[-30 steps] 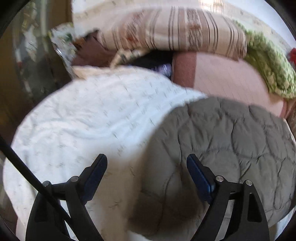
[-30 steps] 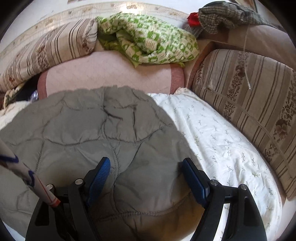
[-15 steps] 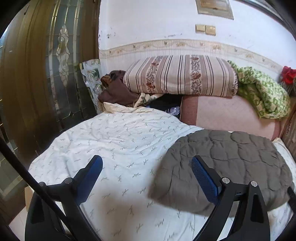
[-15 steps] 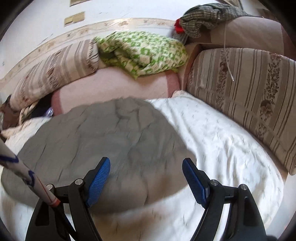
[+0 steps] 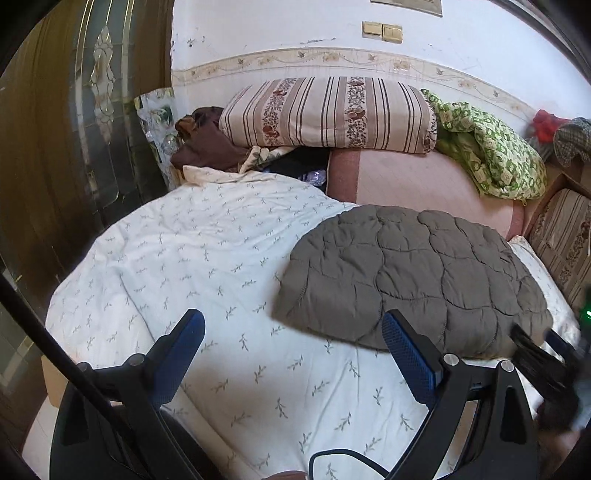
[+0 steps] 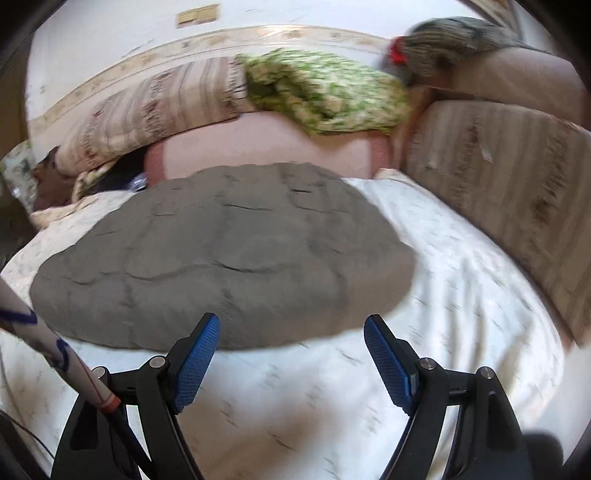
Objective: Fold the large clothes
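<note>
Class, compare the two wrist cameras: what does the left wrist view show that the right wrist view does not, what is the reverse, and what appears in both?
Only the left wrist view shows the dark wooden door with patterned glass and the two cream wall switches.

Only the right wrist view shows the white stick with blue scribbles and the broad face of the striped sofa back cushion.

Both show the folded grey quilted jacket on the white leaf-print sheet, the crumpled green patterned cloth, and open blue-padded fingers.
</note>
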Demonstrator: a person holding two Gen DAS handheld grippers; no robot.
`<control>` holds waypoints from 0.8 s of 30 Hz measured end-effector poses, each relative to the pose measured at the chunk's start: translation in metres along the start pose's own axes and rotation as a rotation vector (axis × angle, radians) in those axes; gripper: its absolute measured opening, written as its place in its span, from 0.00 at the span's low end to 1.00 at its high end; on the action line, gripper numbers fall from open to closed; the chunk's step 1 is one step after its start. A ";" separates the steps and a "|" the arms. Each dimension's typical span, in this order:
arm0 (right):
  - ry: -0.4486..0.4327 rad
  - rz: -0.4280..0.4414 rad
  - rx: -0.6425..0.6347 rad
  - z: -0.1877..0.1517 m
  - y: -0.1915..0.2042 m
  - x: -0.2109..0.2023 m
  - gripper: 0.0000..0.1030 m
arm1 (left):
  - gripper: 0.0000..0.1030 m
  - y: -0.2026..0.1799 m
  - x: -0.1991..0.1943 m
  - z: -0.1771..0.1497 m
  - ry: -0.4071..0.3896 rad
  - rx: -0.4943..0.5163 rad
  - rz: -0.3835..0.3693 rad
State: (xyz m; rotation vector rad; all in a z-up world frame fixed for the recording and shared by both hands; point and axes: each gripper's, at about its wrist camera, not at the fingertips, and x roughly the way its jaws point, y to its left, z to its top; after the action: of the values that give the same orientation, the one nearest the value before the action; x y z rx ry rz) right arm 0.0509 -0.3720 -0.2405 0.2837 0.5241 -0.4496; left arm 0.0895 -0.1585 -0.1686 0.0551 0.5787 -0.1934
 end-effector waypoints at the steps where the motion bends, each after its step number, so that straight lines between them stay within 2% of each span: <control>1: -0.002 -0.004 -0.027 0.006 0.010 0.007 0.82 | 0.93 0.002 -0.002 0.000 0.003 -0.003 -0.003; 4: 0.021 0.007 -0.060 0.015 0.034 0.030 0.82 | 0.93 0.007 -0.009 -0.004 0.011 -0.017 0.001; 7: 0.130 0.018 -0.105 0.014 0.052 0.064 0.82 | 0.93 0.010 -0.010 -0.010 0.039 -0.017 -0.017; 9: 0.159 0.022 -0.109 0.009 0.053 0.069 0.82 | 0.93 0.012 -0.009 -0.013 0.049 -0.021 -0.024; 14: 0.142 0.094 -0.094 -0.005 0.036 0.030 0.82 | 0.93 0.010 0.003 -0.017 0.099 -0.046 -0.065; 16: 0.110 0.101 -0.096 -0.012 0.026 0.009 0.82 | 0.93 0.005 0.007 -0.018 0.113 -0.037 -0.072; 21: 0.028 0.041 -0.107 -0.029 0.009 -0.028 0.83 | 0.93 -0.014 0.008 -0.024 0.132 0.027 -0.083; 24: 0.018 0.016 -0.104 -0.042 0.003 -0.035 0.84 | 0.93 -0.022 0.008 -0.028 0.141 0.050 -0.095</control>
State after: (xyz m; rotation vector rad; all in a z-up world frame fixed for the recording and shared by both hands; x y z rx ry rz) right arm 0.0077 -0.3416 -0.2559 0.1926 0.5610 -0.4036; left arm 0.0766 -0.1783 -0.1968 0.0906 0.7177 -0.2979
